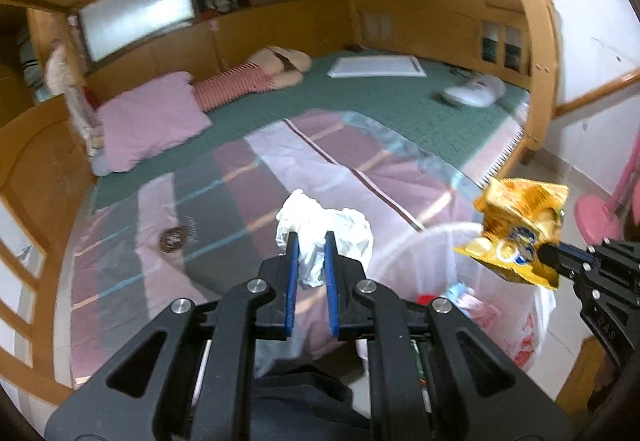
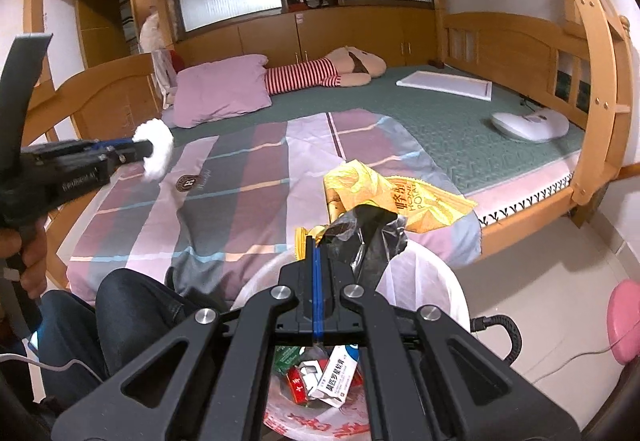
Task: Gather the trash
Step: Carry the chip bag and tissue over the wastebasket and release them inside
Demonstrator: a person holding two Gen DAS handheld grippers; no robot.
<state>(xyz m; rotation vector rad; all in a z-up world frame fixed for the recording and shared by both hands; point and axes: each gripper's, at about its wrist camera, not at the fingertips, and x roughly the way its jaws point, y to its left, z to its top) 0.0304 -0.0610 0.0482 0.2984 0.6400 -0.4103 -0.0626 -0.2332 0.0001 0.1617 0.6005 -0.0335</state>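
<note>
Already you had both grippers loaded: left gripper (image 1: pixel 310 241) clenched on the tissue (image 1: pixel 324 229), right gripper (image 2: pixel 315 245) on the wrapper (image 2: pixel 384 197), above the bin (image 2: pixel 448 281). Next, I judged, came releasing each inside.

Black claw (image 2: pixel 316 241), blue pads (image 1: pixel 292 269), silver screws, dark trousers (image 2: pixel 120 313)

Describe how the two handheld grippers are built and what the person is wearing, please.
Both the left gripper and the right gripper are black, with angular linkage arms, silver round bolts and blue pads on the fingers. White lettering marks their sides. The person wears dark trousers.
</note>
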